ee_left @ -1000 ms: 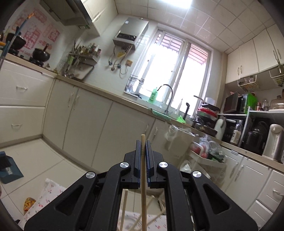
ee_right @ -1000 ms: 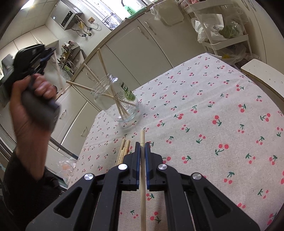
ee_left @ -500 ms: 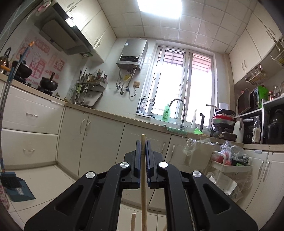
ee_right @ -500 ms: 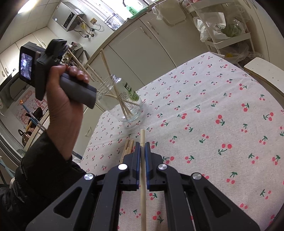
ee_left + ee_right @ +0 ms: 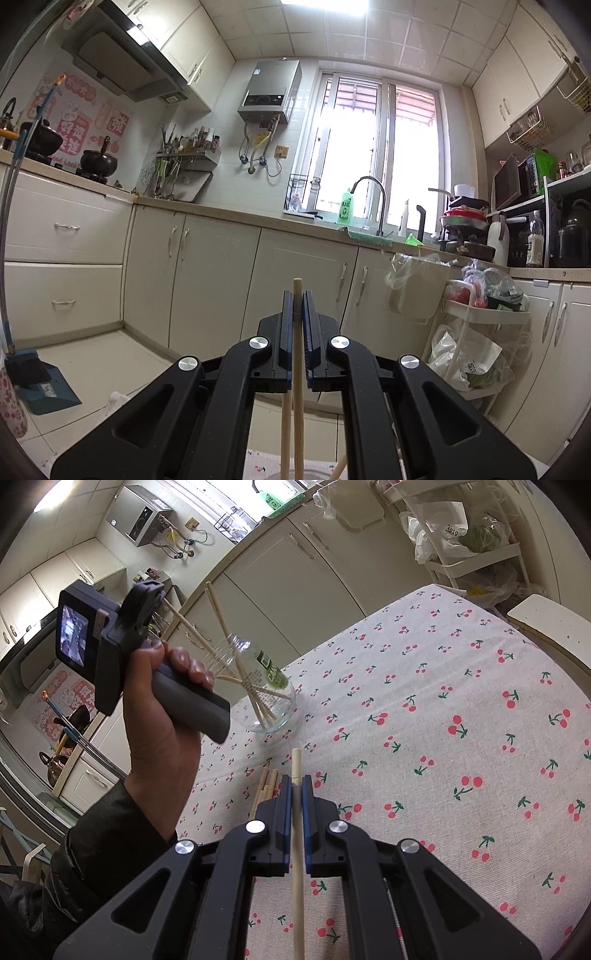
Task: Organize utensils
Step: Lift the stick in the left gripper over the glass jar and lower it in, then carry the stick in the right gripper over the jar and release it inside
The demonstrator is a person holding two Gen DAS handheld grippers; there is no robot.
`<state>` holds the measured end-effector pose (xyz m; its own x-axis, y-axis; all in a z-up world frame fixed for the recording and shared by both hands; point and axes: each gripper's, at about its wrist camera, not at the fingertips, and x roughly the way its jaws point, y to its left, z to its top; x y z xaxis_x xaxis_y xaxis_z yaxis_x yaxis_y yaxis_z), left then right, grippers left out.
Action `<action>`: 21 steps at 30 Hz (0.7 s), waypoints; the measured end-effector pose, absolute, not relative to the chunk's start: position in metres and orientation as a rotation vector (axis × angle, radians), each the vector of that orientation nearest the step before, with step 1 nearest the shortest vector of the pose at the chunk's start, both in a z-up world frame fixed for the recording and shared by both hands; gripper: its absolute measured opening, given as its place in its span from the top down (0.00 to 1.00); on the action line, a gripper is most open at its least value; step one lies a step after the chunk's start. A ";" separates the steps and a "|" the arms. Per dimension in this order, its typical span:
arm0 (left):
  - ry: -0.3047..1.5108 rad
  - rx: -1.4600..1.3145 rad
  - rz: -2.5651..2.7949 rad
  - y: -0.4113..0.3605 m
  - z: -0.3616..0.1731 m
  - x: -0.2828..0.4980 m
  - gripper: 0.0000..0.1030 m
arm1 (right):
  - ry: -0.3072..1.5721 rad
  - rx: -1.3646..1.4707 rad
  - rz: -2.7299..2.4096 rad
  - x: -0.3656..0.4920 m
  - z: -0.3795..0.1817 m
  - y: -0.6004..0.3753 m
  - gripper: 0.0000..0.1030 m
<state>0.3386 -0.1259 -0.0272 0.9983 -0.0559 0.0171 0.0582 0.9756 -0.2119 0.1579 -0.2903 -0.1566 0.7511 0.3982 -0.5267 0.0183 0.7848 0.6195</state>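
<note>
Clear glass jar [image 5: 271, 698] w/ chopsticks near table's far-left edge, L gripper [image 5: 297, 306] clamped on pale wooden chopstick [image 5: 297, 354] above jar, R gripper [image 5: 295, 790] clamped on another chopstick [image 5: 296, 867] in front of jar, cherry-print cloth [image 5: 461, 738] right of jar bare.

Left wrist view: facing level at cabinets [image 5: 207, 280] and window [image 5: 380, 155]. Right wrist view: tilting down, close over tabletop [image 5: 461, 686]. Both are sharing the jar [image 5: 275, 701], at the left view's bottom edge.

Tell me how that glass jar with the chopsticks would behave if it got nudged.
The glass jar probably tips easily: long chopsticks lean far out above its rim. Being clear glass, it looks breakable. The cherry-print tablecloth might bunch rather than let it slide.
</note>
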 end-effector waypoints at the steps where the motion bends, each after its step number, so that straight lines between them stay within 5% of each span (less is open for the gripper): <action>1: -0.003 -0.218 -0.063 -0.124 -0.030 0.338 0.95 | 0.699 0.646 0.224 0.158 -0.157 -0.290 0.94; 18: 0.063 -0.173 -0.162 -0.102 -0.033 0.289 0.94 | 0.673 0.646 0.223 0.155 -0.154 -0.292 0.94; 21: 0.067 -0.180 -0.167 -0.086 -0.028 0.263 0.74 | 0.660 0.661 0.223 0.153 -0.151 -0.294 0.94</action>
<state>0.2626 -0.0861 -0.0284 0.9840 -0.1707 -0.0512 0.1587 0.9701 -0.1835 0.1532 -0.2942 -0.1509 0.7752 0.3922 -0.4952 0.0119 0.7747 0.6322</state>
